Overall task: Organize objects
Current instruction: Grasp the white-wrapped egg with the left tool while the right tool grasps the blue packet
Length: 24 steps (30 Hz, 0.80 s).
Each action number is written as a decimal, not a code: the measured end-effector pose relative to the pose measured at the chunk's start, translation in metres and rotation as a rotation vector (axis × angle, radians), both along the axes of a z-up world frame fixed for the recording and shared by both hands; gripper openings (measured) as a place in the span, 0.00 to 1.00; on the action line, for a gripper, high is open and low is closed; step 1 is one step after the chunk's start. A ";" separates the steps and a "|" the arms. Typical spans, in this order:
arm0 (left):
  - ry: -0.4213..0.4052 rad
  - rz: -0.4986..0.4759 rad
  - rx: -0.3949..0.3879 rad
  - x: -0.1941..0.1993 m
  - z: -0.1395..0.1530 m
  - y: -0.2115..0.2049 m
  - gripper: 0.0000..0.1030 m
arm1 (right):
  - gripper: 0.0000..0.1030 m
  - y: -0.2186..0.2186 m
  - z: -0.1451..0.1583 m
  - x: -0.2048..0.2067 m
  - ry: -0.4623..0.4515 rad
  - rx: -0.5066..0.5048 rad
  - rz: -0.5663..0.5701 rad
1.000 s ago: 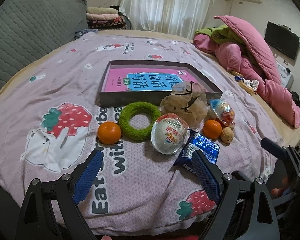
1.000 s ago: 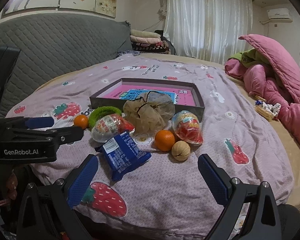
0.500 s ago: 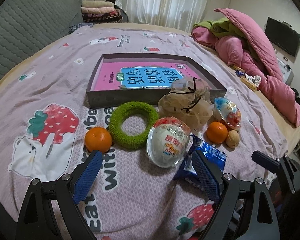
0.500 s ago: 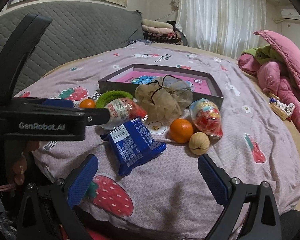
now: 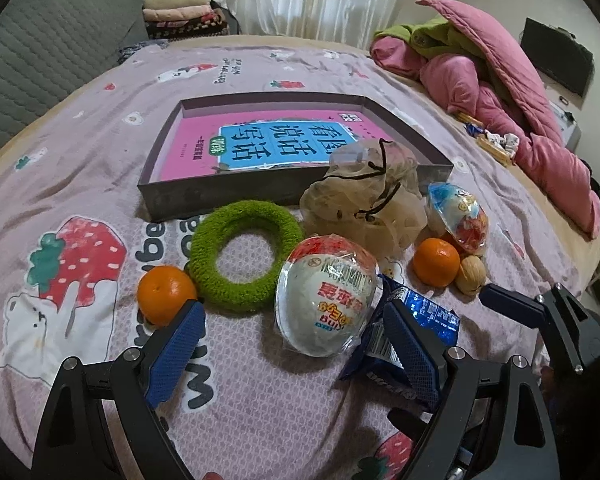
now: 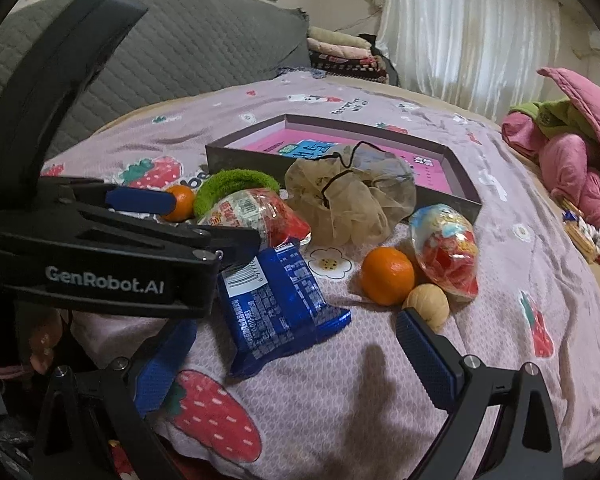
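Observation:
On the bed, a grey tray (image 5: 228, 196) holds a pink book (image 5: 268, 144). In front of it lie a green ring (image 5: 246, 256), a beige mesh pouch (image 5: 364, 208), two oranges (image 5: 166, 294) (image 5: 436, 262), a large white wrapped egg (image 5: 326, 300), a smaller colourful egg (image 5: 458, 218), a walnut (image 5: 470, 274) and a blue snack packet (image 6: 276, 308). My left gripper (image 5: 294, 330) is open, its fingers flanking the white egg from the near side. My right gripper (image 6: 296, 344) is open just short of the blue packet (image 5: 416, 320), with the walnut (image 6: 428, 304) by its right finger.
A pink and green duvet (image 5: 500, 88) is heaped at the bed's right side. A grey quilted headboard (image 6: 172, 56) and folded blankets (image 5: 180, 12) stand at the back left. The left tool's body (image 6: 100, 256) crosses the right wrist view's left half.
Both grippers have moved forward and lower toward the objects; the white egg now lies between the left fingers, and the blue packet is closer to the right gripper. Nothing on the bed moved.

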<state>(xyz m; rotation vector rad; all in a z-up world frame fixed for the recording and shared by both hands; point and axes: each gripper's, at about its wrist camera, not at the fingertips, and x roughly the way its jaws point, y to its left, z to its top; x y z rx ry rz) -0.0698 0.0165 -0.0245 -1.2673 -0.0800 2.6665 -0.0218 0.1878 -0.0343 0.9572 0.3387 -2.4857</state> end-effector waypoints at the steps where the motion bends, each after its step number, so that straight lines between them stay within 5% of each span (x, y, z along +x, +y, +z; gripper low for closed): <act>1: -0.001 -0.001 0.003 -0.001 -0.001 0.000 0.89 | 0.98 -0.002 -0.002 -0.003 0.005 0.018 0.011; 7: -0.017 -0.010 0.017 -0.008 -0.004 0.000 0.89 | 0.95 -0.009 -0.008 -0.013 0.012 0.080 0.063; 15: -0.025 -0.041 0.019 -0.010 -0.005 0.008 0.79 | 0.65 -0.016 -0.013 -0.015 -0.015 0.068 0.131; 24: -0.044 -0.083 0.042 -0.012 -0.003 0.019 0.68 | 0.64 -0.008 -0.013 -0.012 -0.030 0.039 0.119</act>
